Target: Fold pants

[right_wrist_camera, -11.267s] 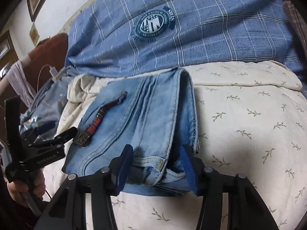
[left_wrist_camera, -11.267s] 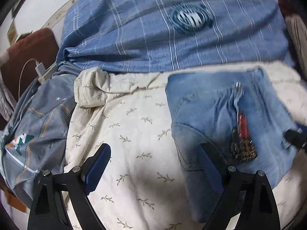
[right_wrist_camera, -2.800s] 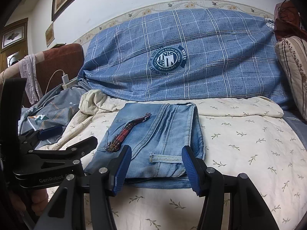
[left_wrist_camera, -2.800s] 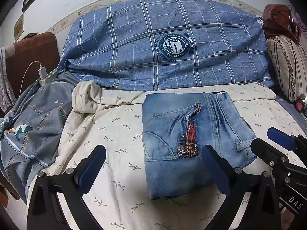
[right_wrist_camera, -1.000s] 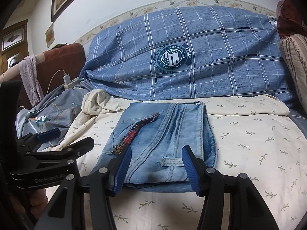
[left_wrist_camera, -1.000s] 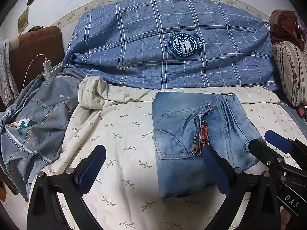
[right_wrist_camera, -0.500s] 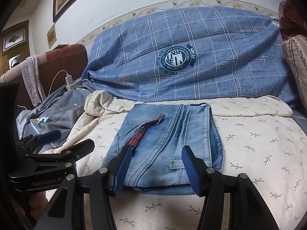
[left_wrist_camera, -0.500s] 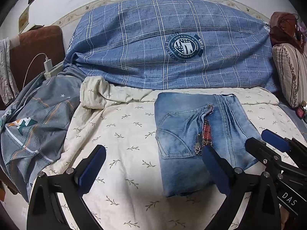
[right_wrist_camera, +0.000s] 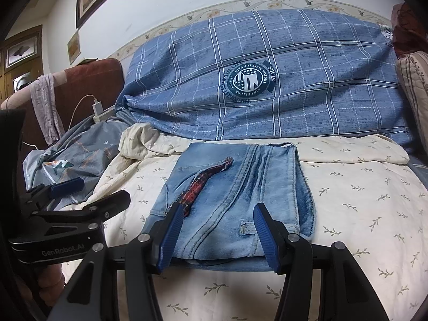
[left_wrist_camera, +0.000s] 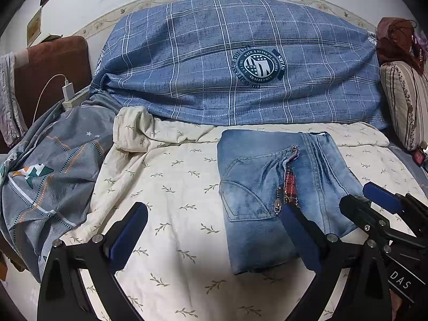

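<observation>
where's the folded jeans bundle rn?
The folded jeans lie flat on the cream leaf-print sheet, right of centre in the left wrist view, just below the blue plaid pillow.

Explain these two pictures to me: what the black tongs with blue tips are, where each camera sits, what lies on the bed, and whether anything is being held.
There is no robot here. A person holds a hand tool in each hand; each tool has two black fingers with blue pads and a camera looking out along them. One picture comes from the left gripper, the other from the right gripper; each also shows its partner at the edge.

On the cream leaf-print sheet lie folded jeans with a red plaid zipper trim. Behind them is a blue plaid pillow, and to the left a grey patterned blanket.

Nothing is held. Both grippers stand open above the bed, clear of the jeans.
</observation>
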A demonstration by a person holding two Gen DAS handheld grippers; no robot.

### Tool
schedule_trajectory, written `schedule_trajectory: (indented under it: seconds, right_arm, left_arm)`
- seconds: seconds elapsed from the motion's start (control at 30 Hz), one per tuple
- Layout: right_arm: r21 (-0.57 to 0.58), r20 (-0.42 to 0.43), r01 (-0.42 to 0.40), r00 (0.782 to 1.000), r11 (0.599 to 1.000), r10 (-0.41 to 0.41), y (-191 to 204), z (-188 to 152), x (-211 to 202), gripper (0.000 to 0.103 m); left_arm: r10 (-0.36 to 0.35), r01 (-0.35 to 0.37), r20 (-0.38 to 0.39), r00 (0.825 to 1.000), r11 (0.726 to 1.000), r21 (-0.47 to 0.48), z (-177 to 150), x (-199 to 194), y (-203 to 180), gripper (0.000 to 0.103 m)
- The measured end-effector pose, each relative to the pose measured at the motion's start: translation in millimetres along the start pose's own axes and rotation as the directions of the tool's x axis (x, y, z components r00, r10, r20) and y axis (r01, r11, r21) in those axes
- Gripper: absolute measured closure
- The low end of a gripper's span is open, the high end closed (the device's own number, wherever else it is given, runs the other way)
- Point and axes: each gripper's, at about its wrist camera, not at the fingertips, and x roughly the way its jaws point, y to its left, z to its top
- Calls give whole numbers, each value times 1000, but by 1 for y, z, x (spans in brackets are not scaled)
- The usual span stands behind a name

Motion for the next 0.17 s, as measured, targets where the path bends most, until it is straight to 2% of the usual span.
schedule_trajectory:
  seconds: [0.17]
  right_arm:
    - [1, 1, 4, 1000, 1000, -4, -1, 0, 0, 45]
  left_arm:
    - [-1, 1, -9, 1000, 1000, -4, 0, 2, -1, 3]
